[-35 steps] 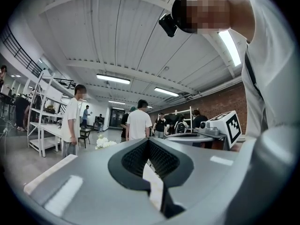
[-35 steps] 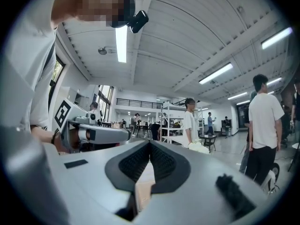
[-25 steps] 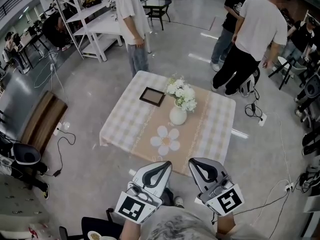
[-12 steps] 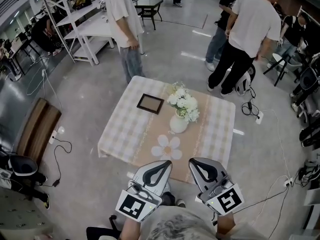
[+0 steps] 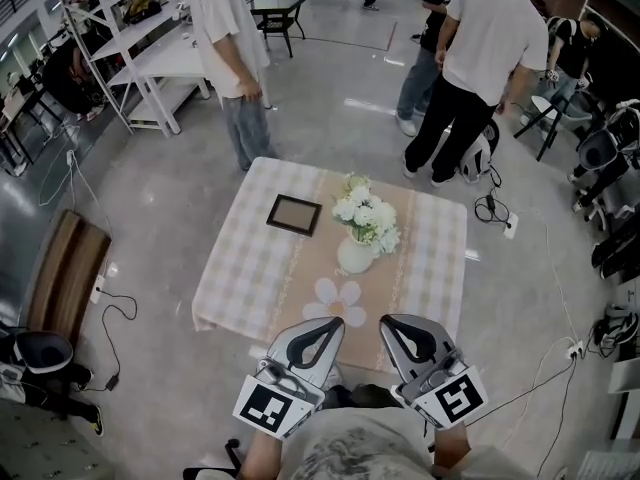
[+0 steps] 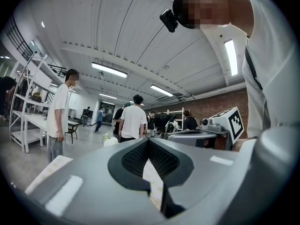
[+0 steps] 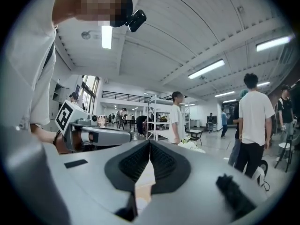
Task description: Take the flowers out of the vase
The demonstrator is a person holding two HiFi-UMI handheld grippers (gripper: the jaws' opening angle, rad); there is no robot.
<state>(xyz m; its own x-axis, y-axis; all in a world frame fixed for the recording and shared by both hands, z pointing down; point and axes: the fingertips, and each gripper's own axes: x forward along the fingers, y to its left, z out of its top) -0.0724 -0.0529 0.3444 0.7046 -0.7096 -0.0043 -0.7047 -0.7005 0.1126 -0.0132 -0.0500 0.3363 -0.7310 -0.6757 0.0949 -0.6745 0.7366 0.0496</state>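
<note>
1. Both jaws closed and empty: the left gripper (image 5: pixel 318 330) and the right gripper (image 5: pixel 405 330) are held side by side before the near edge of the table (image 5: pixel 240 268), each gripping nothing
2. The left gripper view shows its dark ribbed pads (image 6: pixel 140 157) pressed together with nothing between them; the right gripper view shows the same of its own pads (image 7: pixel 161 161)
3. The white flowers (image 5: pixel 365 213) stand in the white vase (image 5: pixel 354 256), upright about the middle of the table on a beige runner (image 5: pixel 310 258), well apart from both grippers
4. A dark picture frame (image 5: pixel 293 214) lies flat beside the vase, toward the table's far left corner; a flower-shaped mat (image 5: pixel 336 299) lies between the vase and the near edge
5. One person in a white shirt (image 5: pixel 225 38) stands beyond the far left corner, another in a white shirt and black trousers (image 5: pixel 470 58) beyond the far right corner
</note>
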